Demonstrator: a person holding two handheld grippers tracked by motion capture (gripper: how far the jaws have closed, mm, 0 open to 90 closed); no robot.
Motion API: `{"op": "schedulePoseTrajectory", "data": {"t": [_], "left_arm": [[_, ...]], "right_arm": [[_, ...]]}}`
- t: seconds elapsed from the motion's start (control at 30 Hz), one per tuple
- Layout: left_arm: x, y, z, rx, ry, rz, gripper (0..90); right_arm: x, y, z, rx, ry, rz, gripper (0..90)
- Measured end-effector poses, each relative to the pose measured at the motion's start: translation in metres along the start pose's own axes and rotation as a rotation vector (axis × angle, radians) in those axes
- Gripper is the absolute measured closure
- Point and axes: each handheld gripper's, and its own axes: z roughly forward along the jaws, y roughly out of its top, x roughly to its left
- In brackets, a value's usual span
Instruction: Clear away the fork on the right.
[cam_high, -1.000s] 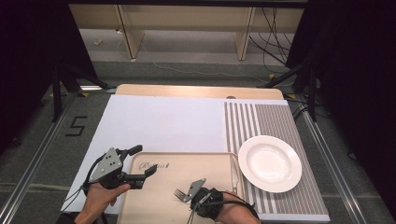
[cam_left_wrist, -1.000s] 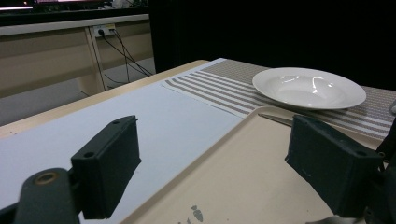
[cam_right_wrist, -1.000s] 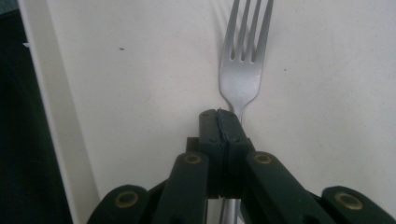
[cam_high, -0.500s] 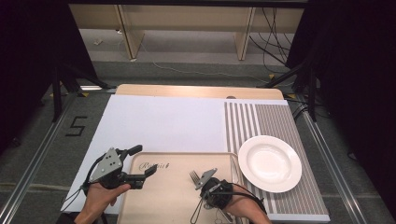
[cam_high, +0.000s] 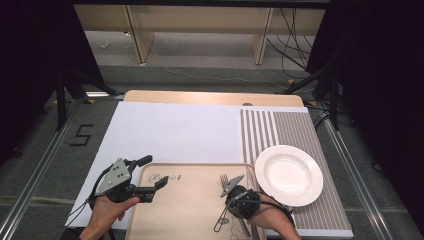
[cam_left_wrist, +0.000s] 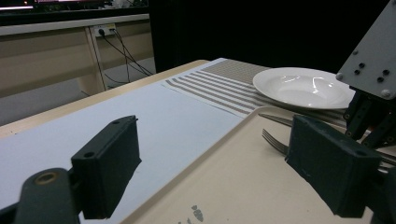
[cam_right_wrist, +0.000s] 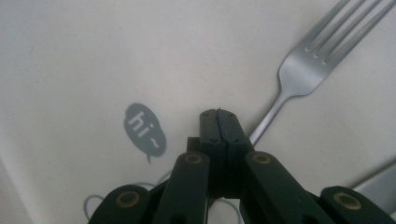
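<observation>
Fork (cam_right_wrist: 306, 70) is lying on the beige tray (cam_high: 190, 210), near the tray's right side, tines pointing toward the far edge; in the high view the fork (cam_high: 224, 179) is sitting just left of the white plate (cam_high: 289, 174). The right tool (cam_right_wrist: 218, 116) is hovering over the tray with its jaws clenched together on nothing, their tips just beside the fork's handle, next to a printed "hi" speech bubble (cam_right_wrist: 144, 130); whether they are touching the handle I cannot tell. In the high view the right tool (cam_high: 235, 192) is sitting above the fork's handle. The left tool (cam_high: 150, 172) is resting at the tray's left rim, its jaws released and spread wide, straddling the rim between the tray and the white mat (cam_left_wrist: 154, 116). The plate is lying on the striped placemat (cam_high: 295, 130), at the right of the tabletop.
</observation>
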Motion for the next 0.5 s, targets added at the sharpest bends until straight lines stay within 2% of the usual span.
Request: {"op": "schedulePoseTrajectory", "data": {"t": [0.17, 0.5], "left_arm": [[0.000, 0.000, 0.000, -0.001, 0.000, 0.000, 16.5], [0.000, 0.000, 0.000, 0.000, 0.001, 0.001, 16.4]], "right_arm": [[-0.007, -0.009, -0.004, 0.006, -0.015, 0.034, 90.0], [-0.016, -0.022, -0.011, -0.007, -0.036, 0.063, 90.0]]}}
